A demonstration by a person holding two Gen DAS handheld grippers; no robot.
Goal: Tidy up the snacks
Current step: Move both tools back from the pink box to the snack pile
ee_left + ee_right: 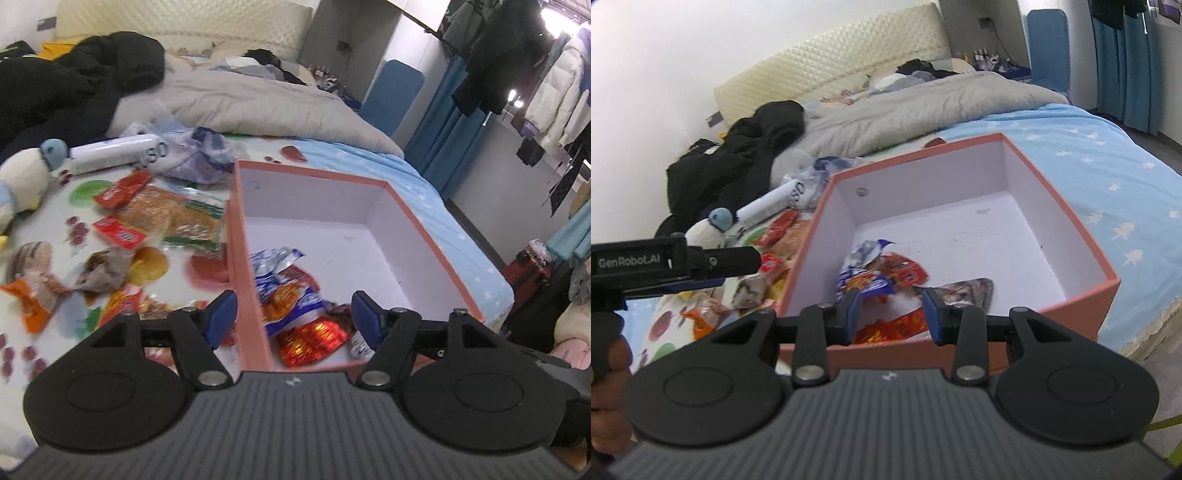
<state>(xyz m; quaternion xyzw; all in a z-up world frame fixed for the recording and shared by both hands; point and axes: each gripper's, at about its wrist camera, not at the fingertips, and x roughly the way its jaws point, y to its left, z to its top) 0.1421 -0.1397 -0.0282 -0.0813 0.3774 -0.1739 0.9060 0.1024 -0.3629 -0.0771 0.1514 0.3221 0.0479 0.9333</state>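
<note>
Snacks (pixel 295 295) partly hidden behind tongs (pixel 293 317)

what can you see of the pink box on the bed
The pink box is an open, lidless square carton, looks like cardboard: salmon-pink outside and rim, white inside with a few small marks. It sits flat on the bed sheet, loose snacks beside one wall. A few snack packets lie in its near corner; the rest of its floor is bare. Neither gripper touches it.
</note>
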